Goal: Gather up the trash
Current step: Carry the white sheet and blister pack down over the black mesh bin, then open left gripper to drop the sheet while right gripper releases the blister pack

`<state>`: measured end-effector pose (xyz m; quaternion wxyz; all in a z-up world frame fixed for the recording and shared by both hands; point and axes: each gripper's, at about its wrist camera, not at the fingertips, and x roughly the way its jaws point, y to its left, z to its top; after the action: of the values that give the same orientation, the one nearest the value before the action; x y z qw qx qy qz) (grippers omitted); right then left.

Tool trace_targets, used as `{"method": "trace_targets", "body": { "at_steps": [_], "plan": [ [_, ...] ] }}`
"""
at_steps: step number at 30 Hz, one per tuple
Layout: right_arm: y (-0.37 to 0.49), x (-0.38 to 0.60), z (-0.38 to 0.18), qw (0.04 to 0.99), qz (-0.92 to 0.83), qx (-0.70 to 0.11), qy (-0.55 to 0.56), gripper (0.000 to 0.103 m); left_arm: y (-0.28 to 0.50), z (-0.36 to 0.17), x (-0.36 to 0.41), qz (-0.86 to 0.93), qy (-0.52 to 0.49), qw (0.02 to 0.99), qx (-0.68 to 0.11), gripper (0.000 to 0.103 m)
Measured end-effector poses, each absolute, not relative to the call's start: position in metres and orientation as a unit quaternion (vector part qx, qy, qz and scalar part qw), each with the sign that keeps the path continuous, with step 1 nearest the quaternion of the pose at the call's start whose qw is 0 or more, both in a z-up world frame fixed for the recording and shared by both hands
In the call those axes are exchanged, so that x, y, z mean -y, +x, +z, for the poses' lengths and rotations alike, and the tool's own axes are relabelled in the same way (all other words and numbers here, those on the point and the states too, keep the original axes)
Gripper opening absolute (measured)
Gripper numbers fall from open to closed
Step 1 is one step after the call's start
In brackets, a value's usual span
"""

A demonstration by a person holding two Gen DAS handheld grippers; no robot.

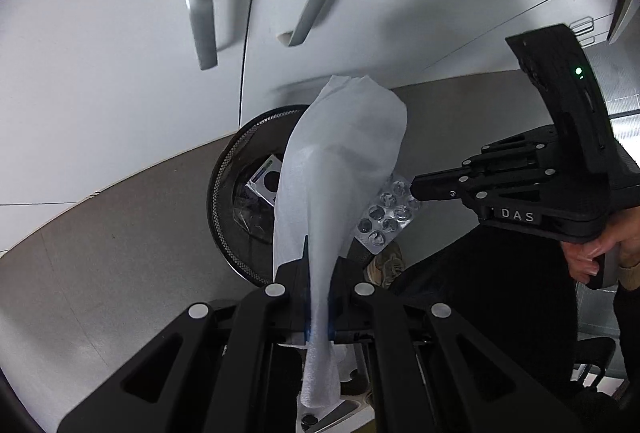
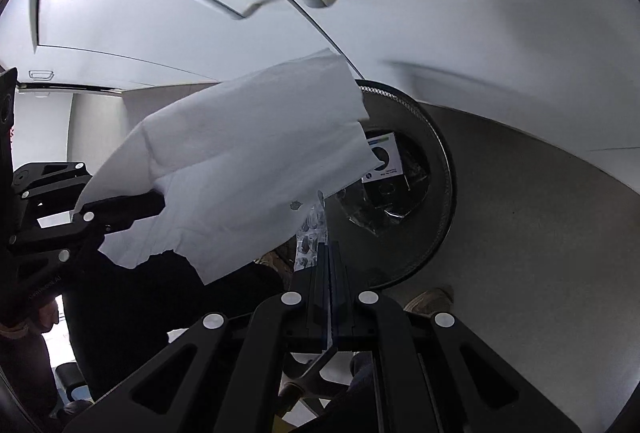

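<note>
A: Left wrist view first. What do the left tongs (image 1: 318, 297) hold?

B: They are closed on a white paper towel (image 1: 336, 169). The sheet stands up between the two fingers and covers a part of the black mesh bin (image 1: 224, 193) behind it.

A: And the right tongs (image 1: 416, 189) in this same view?

B: They come in from the right side and pinch a silver blister pack (image 1: 386, 213) at its upper edge. The pack hangs just beside the paper towel, in front of the bin's rim.

A: Is something already in the bin?

B: Yes, a small white card with a dark circle (image 1: 266, 181) lies inside, with some clear plastic under it. White cabinet doors (image 1: 120, 53) with grey handles are behind.

A: Now the right wrist view.

B: The right tongs (image 2: 328, 265) are shut on the blister pack (image 2: 312, 229), which is seen from its thin edge here. The left tongs (image 2: 160, 203) enter from the left and grip the paper towel (image 2: 248, 161); the sheet spreads wide and hides one side of the bin (image 2: 444, 169). The card (image 2: 384, 157) shows in the bin's opening. The bin is on a grey floor (image 2: 540, 233).
</note>
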<state>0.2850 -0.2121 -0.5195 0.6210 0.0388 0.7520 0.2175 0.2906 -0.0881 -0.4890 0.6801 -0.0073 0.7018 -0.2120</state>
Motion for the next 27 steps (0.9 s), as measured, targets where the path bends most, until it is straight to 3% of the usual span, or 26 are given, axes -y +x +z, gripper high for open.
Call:
{"method": "trace_targets", "body": {
  "at_steps": [4, 6, 7, 8, 9, 11, 12, 14, 16, 17, 21, 27],
  "plan": [
    [0.290, 0.220, -0.542, 0.614, 0.200, -0.762, 0.043, 0.006, 0.296, -0.518, 0.097, -0.200, -0.003, 0.673, -0.712, 0.008],
    [0.288, 0.222, -0.546, 0.611, 0.198, -0.765, 0.047, 0.006, 0.296, -0.525, 0.100, -0.202, -0.005, 0.667, -0.717, 0.019],
    [0.287, 0.224, -0.547, 0.611, 0.197, -0.766, 0.048, 0.007, 0.296, -0.527, 0.101, -0.201, -0.004, 0.667, -0.718, 0.032],
    [0.287, 0.223, -0.549, 0.610, 0.195, -0.767, 0.045, 0.011, 0.295, -0.529, 0.100, -0.202, -0.004, 0.665, -0.719, 0.045],
    [0.286, 0.223, -0.551, 0.608, 0.190, -0.770, 0.043, 0.016, 0.297, -0.531, 0.102, -0.200, -0.003, 0.664, -0.721, 0.050],
    [0.285, 0.223, -0.551, 0.611, 0.180, -0.769, 0.043, 0.057, 0.303, -0.528, 0.097, -0.197, -0.003, 0.664, -0.721, 0.060],
    [0.283, 0.224, -0.551, 0.614, 0.176, -0.768, 0.040, 0.059, 0.304, -0.526, 0.097, -0.197, -0.005, 0.665, -0.720, 0.065],
    [0.281, 0.224, -0.553, 0.612, 0.174, -0.771, 0.032, 0.061, 0.306, -0.518, 0.100, -0.197, -0.009, 0.673, -0.713, 0.089],
    [0.280, 0.227, -0.552, 0.611, 0.167, -0.773, 0.033, 0.068, 0.305, -0.512, 0.099, -0.202, -0.008, 0.673, -0.712, 0.092],
    [0.280, 0.228, -0.550, 0.611, 0.167, -0.773, 0.035, 0.072, 0.304, -0.508, 0.099, -0.204, -0.007, 0.673, -0.711, 0.099],
    [0.279, 0.235, -0.541, 0.621, 0.164, -0.766, 0.043, 0.092, 0.303, -0.497, 0.104, -0.208, -0.004, 0.674, -0.708, 0.099],
    [0.278, 0.233, -0.505, 0.632, 0.164, -0.756, 0.044, 0.100, 0.294, -0.472, 0.081, -0.208, -0.004, 0.685, -0.698, 0.099]
  ]
}}
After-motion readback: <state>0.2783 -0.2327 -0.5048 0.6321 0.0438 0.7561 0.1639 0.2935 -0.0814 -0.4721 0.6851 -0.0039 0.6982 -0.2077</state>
